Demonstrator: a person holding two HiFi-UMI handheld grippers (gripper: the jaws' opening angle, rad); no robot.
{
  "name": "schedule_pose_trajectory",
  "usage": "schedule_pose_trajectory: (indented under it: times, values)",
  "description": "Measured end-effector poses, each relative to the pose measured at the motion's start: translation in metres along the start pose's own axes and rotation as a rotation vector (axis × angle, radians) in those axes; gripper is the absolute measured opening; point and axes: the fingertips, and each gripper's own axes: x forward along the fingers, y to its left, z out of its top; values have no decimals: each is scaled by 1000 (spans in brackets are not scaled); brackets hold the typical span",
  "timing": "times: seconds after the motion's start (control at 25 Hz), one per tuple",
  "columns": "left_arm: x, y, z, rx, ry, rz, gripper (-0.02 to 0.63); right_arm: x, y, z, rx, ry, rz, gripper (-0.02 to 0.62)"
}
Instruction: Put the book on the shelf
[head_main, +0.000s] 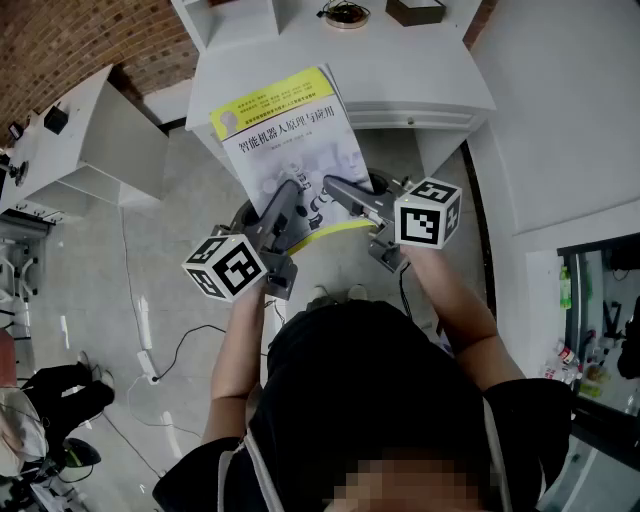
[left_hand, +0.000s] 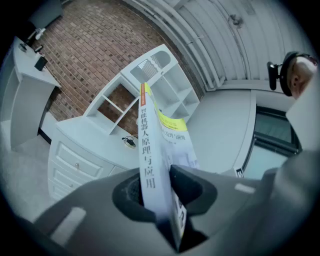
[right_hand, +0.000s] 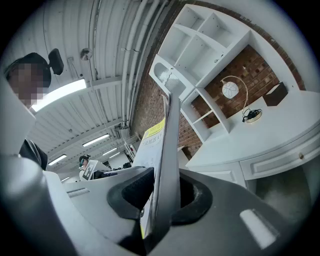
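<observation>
**Brick wall, white desk, and a book held by one short edge**

Brick wall (left_hand: 85, 55) backs a white desk (head_main: 430, 80) that carries the open shelf unit (right_hand: 210, 40). The book (head_main: 290, 140) hangs in the air just in front of the desk, over the floor, and is not yet on the shelf.

It lies nearly flat with its cover up. Its long axis runs from the person toward the desk, yellow-banded top edge leading, and its spine faces the person's left.

The left gripper (head_main: 285, 205) and right gripper (head_main: 340, 190) are each clamped on the book's near short edge, side by side.

Risks, as I judge them:
- With all the grip at one end, the free end could droop or the cover could slide out of the pads.
- Going in flat, the leading edge may strike a shelf divider.
- A low approach could knock the coiled cable (head_main: 345, 14) on the desk.
</observation>
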Motion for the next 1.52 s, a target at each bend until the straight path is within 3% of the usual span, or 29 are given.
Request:
schedule_pose_trajectory:
  times: [0.48, 1.52]
  values:
    - [2, 2, -1, -7, 8, 6, 92, 1, -3, 0, 25, -3, -9, 75]
    - [3, 0, -2, 0, -24, 46, 92, 1, -7, 1, -21, 26, -22, 86]
